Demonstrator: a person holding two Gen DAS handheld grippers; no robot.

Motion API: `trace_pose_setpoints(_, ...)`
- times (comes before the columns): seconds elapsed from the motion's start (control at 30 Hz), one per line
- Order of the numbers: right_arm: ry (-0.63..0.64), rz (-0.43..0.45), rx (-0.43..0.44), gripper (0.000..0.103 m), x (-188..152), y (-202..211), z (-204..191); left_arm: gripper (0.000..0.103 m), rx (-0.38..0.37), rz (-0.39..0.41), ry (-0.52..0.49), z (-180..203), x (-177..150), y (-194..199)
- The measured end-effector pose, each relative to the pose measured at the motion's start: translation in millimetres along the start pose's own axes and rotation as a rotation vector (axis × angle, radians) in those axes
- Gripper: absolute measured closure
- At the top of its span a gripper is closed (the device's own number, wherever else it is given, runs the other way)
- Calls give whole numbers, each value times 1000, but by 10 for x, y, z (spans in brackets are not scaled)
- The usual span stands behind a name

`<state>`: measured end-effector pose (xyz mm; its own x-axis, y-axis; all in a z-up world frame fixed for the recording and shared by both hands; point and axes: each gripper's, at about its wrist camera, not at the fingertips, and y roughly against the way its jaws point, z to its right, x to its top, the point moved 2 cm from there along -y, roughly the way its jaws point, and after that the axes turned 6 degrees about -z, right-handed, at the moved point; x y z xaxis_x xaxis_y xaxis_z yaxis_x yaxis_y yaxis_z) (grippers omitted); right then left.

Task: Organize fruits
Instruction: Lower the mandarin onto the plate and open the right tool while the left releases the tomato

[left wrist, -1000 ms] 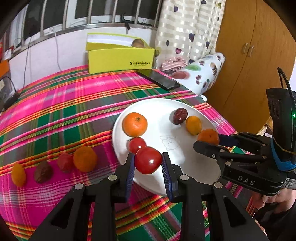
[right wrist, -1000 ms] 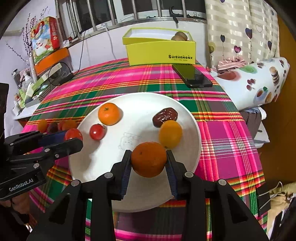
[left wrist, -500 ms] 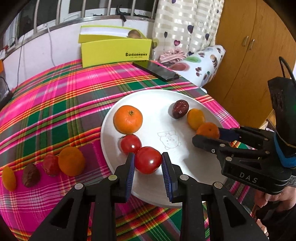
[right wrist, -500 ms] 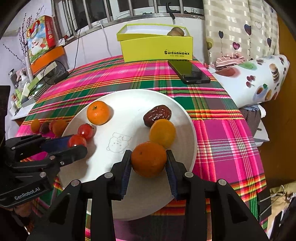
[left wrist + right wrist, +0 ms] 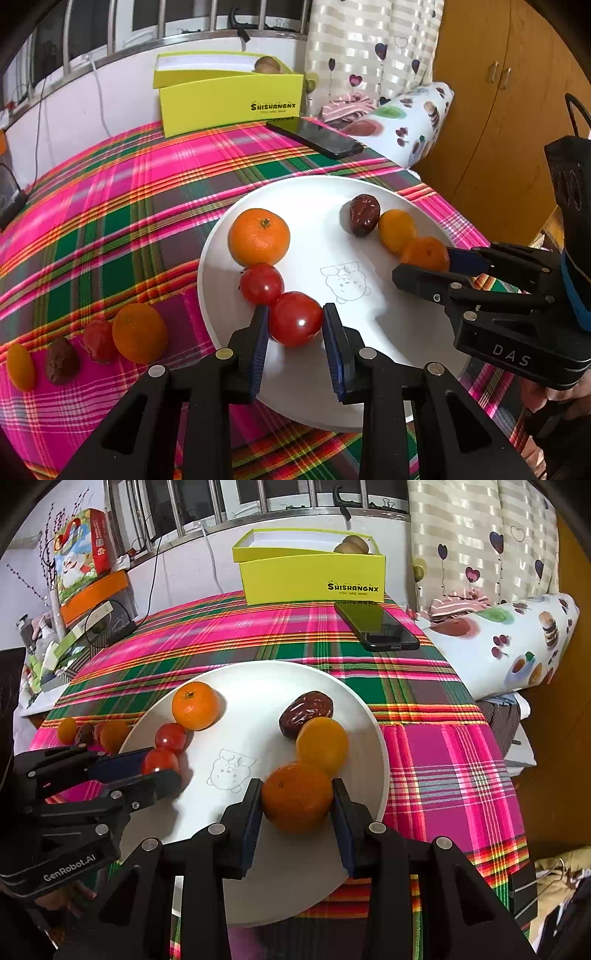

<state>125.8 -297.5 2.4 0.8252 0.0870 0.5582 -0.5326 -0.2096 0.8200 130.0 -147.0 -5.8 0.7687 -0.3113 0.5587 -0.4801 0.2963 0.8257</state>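
Observation:
A white plate (image 5: 369,206) (image 5: 369,716) lies on the plaid table. My left gripper (image 5: 295,325) (image 5: 155,766) is shut on a red tomato (image 5: 295,318), low over the plate's near-left part and touching a second tomato (image 5: 261,283). Behind that sits a mandarin (image 5: 258,236) (image 5: 195,705). My right gripper (image 5: 297,801) (image 5: 424,266) is shut on an orange (image 5: 297,795) (image 5: 424,253) at the plate's right side, against a yellow-orange fruit (image 5: 322,744) (image 5: 397,229) and a dark red date (image 5: 304,712) (image 5: 364,214).
Off the plate's left lie a row of an orange (image 5: 139,332), a red fruit (image 5: 98,341), a dark date (image 5: 61,362) and a small yellow-orange fruit (image 5: 20,367). A yellow box (image 5: 229,99) and a black phone (image 5: 314,138) sit at the back. The table edge runs close on the right.
Both grippers have lowered toward the plate with their fruit. The held tomato now touches the second tomato; the held orange has closed up against the yellow-orange fruit.

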Motion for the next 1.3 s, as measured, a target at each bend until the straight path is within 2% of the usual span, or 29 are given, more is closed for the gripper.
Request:
trace_pose_setpoints(0.53,10,10,0,64,-25,120,-37,59,0,9,-5,19,-35,61)
trace_pose_setpoints(1.3,53,63,14,64,-43,459,-275,59,16,86,49,-84,-224,560)
